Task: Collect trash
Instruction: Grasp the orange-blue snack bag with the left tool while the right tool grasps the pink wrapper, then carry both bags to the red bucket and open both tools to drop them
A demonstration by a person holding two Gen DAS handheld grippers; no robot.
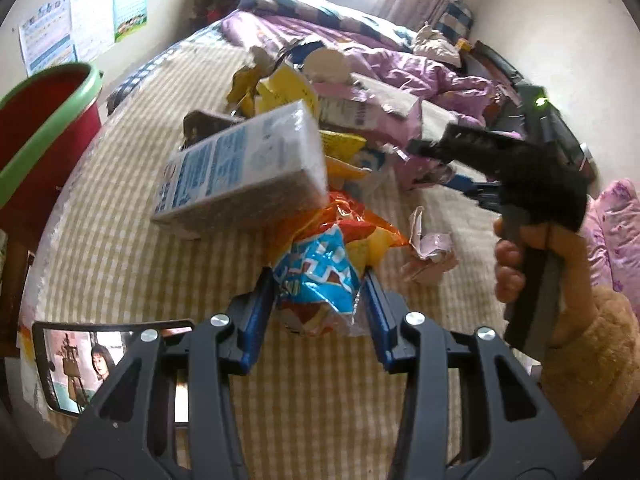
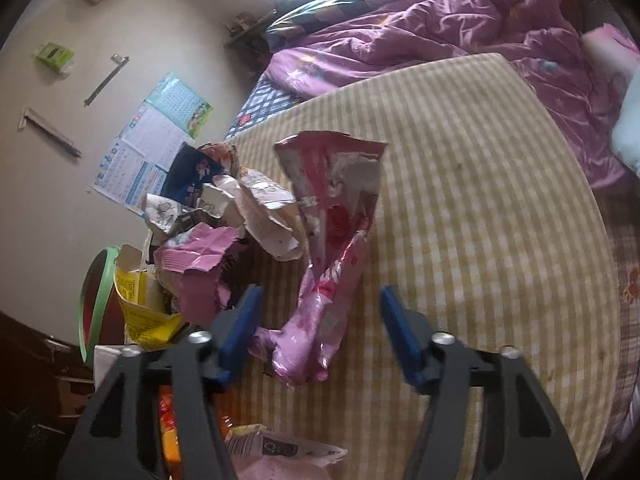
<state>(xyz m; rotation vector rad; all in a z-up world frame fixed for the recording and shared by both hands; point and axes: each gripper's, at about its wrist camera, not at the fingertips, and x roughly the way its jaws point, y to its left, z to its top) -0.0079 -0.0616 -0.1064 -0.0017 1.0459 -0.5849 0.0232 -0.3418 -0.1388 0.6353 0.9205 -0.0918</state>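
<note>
Blue pads of the left gripper [image 1: 320, 300] press both sides of a crumpled blue-and-orange snack bag [image 1: 324, 268], so its jaws are pinching that bag at the near edge of the yellow-checked mattress pad [image 1: 120, 248]. Just beyond the bag, a white-and-blue carton [image 1: 244, 168] lies tilted on the heap of wrappers. To its right sits a small crumpled pink paper [image 1: 430, 250]. At the left edge of the bed stands a red bin with a green rim [image 1: 44, 136].

In the right wrist view, the right gripper [image 2: 320, 328] has its jaws spread on either side of the lower end of a pink wrapper [image 2: 332, 248]; the left pad seems just beside the crumpled foil, the right pad stands apart from it, and I cannot tell whether either touches. Left of the wrapper, a pile of torn packets [image 2: 224, 220] reaches toward the bed's left edge. Farther back, a purple quilt [image 2: 440, 36] is bunched across the far side.
</note>
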